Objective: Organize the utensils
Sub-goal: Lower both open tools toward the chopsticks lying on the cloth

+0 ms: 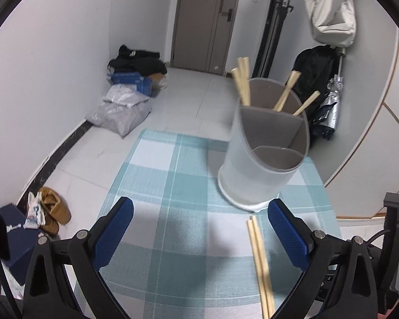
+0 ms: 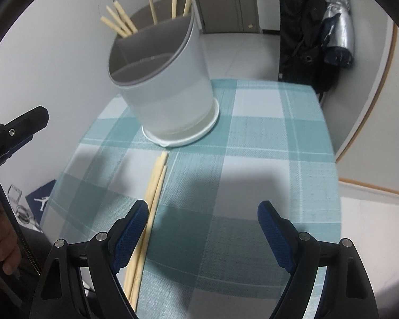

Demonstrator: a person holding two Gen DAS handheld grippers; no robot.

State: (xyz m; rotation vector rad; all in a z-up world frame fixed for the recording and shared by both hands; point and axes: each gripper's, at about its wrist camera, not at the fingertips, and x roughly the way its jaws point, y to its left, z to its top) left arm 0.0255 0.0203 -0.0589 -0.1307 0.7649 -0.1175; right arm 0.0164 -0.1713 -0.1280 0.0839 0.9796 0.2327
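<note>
A white utensil holder point(image 1: 263, 156) with grey inner dividers stands on the teal checked tablecloth point(image 1: 178, 186); several wooden chopsticks point(image 1: 242, 82) stick out of its far compartments. A pair of loose chopsticks point(image 1: 260, 263) lies on the cloth just in front of the holder. My left gripper point(image 1: 199, 223) is open and empty above the cloth, the loose pair just inside its right finger. In the right wrist view the holder point(image 2: 170, 90) stands ahead, the loose pair point(image 2: 151, 199) runs under the left finger, and my right gripper point(image 2: 203, 223) is open and empty.
The table's edges point(image 2: 329, 143) drop to a white tiled floor. Bags and boxes point(image 1: 125, 101) lie by the left wall, shoes point(image 1: 53, 210) near the table. A dark coat and a folded umbrella point(image 2: 337, 26) hang at the right. The other gripper's frame point(image 2: 16, 130) shows at left.
</note>
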